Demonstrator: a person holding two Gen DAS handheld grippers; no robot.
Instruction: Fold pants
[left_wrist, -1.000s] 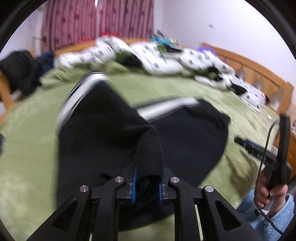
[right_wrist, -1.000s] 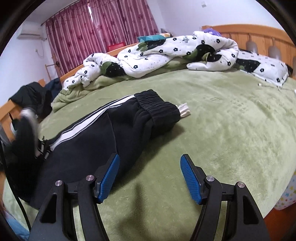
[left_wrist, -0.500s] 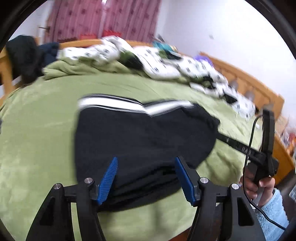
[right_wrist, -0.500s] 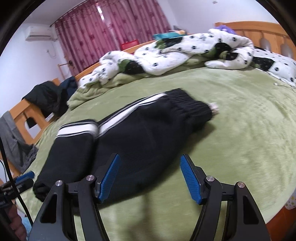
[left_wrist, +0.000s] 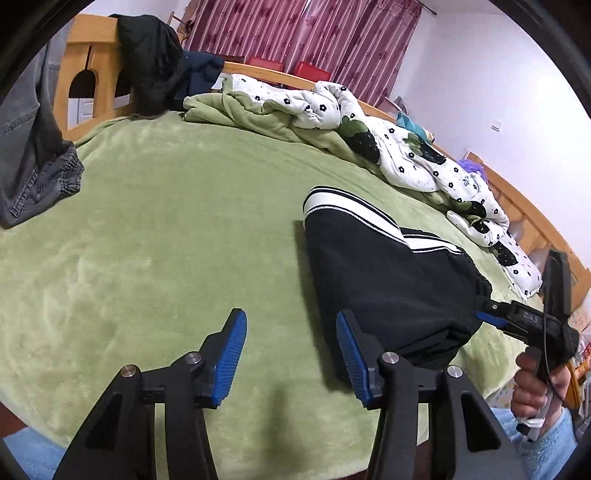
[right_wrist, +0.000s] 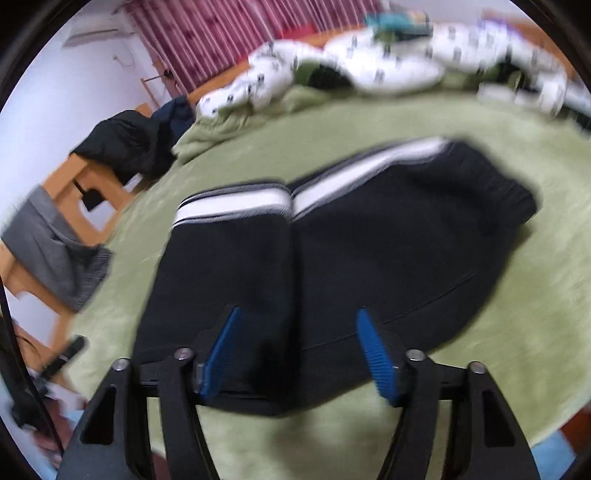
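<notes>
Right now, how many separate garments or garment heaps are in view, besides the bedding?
3. The black pants lie folded mid-bed; grey trousers hang at the bed's left edge; a dark clothes heap drapes the wooden bed frame. More may be hidden within that heap.

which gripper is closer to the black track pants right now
Right. The right gripper hangs directly over the folded black track pants, jaws closing with nothing gripped. The left gripper is off beside them over the bare green blanket, jaws closing on nothing.
</notes>
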